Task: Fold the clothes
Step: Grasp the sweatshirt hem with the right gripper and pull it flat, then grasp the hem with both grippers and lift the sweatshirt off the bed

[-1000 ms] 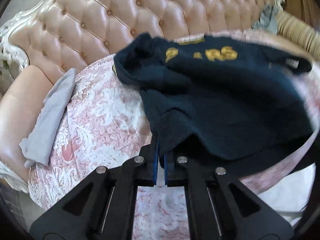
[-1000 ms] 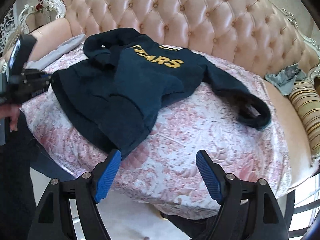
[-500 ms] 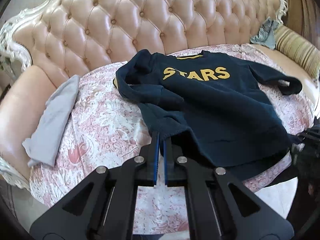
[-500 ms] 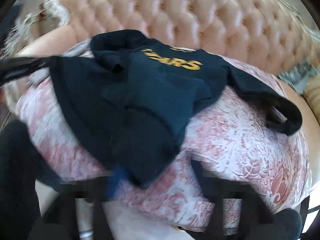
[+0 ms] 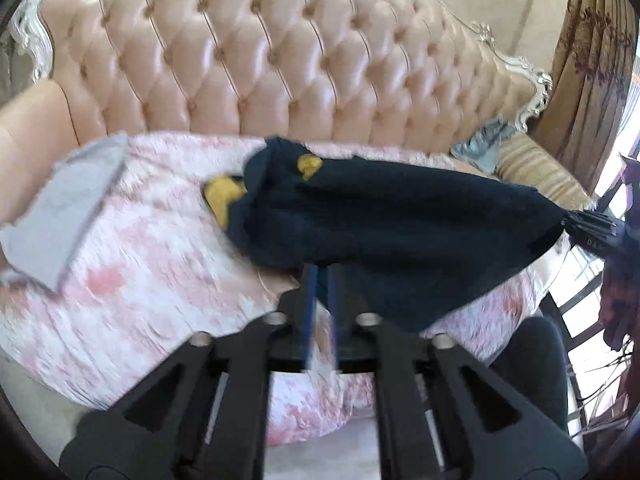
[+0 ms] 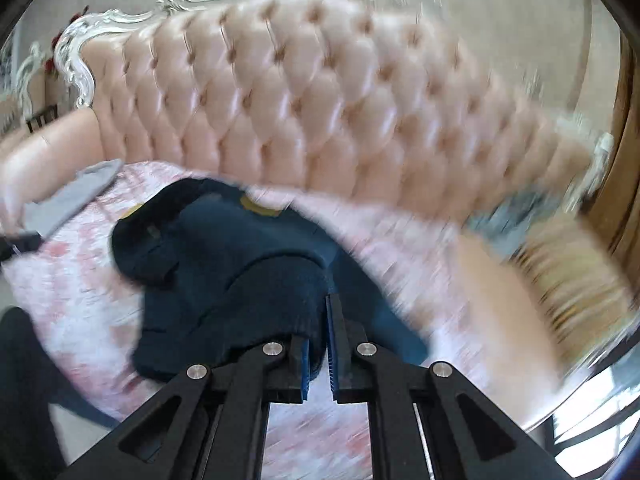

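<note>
A navy sweater (image 5: 400, 232) with yellow lettering hangs bunched and lifted over the pink floral cover (image 5: 140, 280), only scraps of yellow showing. My left gripper (image 5: 320, 276) has the sweater's hem across its fingertips. Its jaws are opening, with only a narrow gap between the blue pads. At the right edge of the left wrist view my right gripper (image 5: 592, 228) pinches the other end of the hem. In the right wrist view the right gripper (image 6: 325, 308) is shut on a thick fold of the sweater (image 6: 224, 264). Both views are motion-blurred.
A folded grey garment (image 5: 72, 208) lies on the cover's left side by the sofa arm. The tufted pink backrest (image 5: 280, 60) rises behind. A striped cushion (image 5: 536, 172) and a blue-grey cloth (image 5: 484, 144) sit at the right end. A person's dark trouser leg (image 5: 532, 360) stands at the front.
My right gripper closed on the sweater's hem and rose. Both grippers lifted the sweater off the cover, so it bunched and most of the lettering folded out of sight.
</note>
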The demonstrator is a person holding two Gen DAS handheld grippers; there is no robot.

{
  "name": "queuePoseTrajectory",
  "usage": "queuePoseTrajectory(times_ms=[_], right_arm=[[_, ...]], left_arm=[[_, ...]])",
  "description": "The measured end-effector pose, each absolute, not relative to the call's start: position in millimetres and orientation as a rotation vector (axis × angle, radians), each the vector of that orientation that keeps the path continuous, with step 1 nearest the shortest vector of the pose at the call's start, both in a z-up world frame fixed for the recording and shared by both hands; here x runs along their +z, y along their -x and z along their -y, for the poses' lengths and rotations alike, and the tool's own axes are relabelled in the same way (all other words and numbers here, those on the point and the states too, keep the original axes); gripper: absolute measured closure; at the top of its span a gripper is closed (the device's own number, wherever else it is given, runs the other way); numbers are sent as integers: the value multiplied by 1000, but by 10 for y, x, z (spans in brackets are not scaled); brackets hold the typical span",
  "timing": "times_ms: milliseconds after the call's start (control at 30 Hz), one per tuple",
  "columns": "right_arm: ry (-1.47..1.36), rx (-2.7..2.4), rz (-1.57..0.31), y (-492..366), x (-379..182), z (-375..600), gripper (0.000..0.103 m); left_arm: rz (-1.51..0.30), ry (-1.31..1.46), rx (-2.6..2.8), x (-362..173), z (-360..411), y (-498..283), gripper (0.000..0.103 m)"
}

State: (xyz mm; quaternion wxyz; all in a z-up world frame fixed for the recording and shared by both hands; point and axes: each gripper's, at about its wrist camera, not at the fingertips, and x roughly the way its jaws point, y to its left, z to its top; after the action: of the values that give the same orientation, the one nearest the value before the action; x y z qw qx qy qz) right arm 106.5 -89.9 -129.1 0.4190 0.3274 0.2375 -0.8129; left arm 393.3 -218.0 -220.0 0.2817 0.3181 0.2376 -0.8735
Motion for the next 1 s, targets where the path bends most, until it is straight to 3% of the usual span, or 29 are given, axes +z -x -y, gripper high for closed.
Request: queuePoseTrajectory(times_ms=[33, 267, 533, 867, 1000], right_arm=[[-857, -2024, -586, -1067, -1399, 893, 96], [-954, -2050, -484, -1024, -1564, 790, 96], [-926, -2036, -504, -1072, -1574, 805, 93], [-958, -2039, -489, -1052, -1725, 733, 89], [-972, -2029, -510, -1065, -1823, 735, 85]], left_arm=[[-613, -887, -2328, -2351, 2087, -3884, 61], [-51, -988, -2401, -2984, 1094, -3347, 61], [198, -1070, -2286, -3342, 1055, -3045, 61], [683, -1176, -2089, -3687, 1018, -2679, 61], [798, -1233, -2032, -3797, 1052, -2580, 61]])
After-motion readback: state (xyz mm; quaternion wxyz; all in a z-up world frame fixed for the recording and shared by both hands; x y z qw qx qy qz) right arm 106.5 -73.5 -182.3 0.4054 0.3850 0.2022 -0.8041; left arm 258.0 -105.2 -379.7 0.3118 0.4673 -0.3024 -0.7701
